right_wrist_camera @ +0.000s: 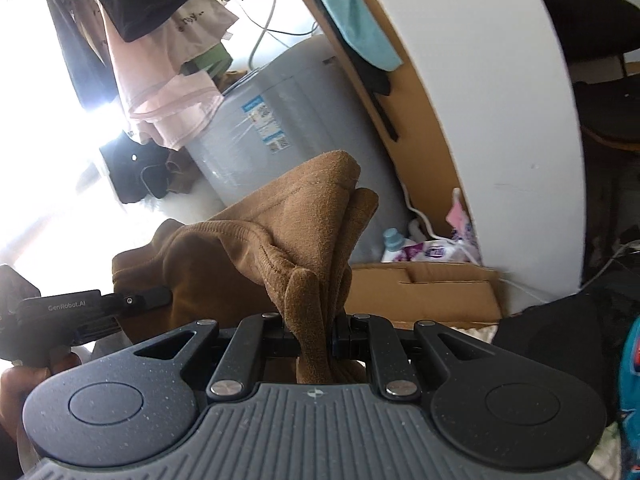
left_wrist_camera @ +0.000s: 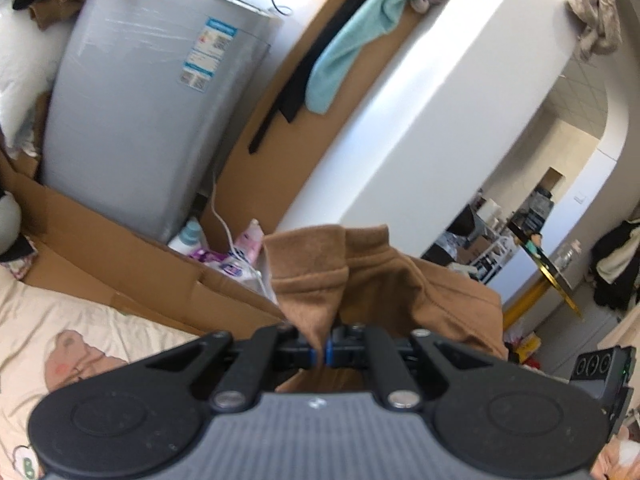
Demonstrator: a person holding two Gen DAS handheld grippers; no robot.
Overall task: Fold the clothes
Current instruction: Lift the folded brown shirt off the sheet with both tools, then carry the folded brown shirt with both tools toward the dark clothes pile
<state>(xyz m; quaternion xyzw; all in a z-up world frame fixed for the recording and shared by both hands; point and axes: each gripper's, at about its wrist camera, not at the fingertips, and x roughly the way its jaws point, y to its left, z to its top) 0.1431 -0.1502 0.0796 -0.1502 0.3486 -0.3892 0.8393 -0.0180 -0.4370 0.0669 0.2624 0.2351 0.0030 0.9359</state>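
Brown garment pinched thin in left gripper, jaws nearly shut, cloth rising ahead of fingertips. Thicker bunch of same garment clamped in right gripper, hanging between both, off the bed.

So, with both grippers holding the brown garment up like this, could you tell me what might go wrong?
The left gripper pinches only a thin edge of the brown garment, so it may slip out. The right gripper clamps a thick bunch, which may fold unevenly. The hanging cloth could drag across the cardboard.
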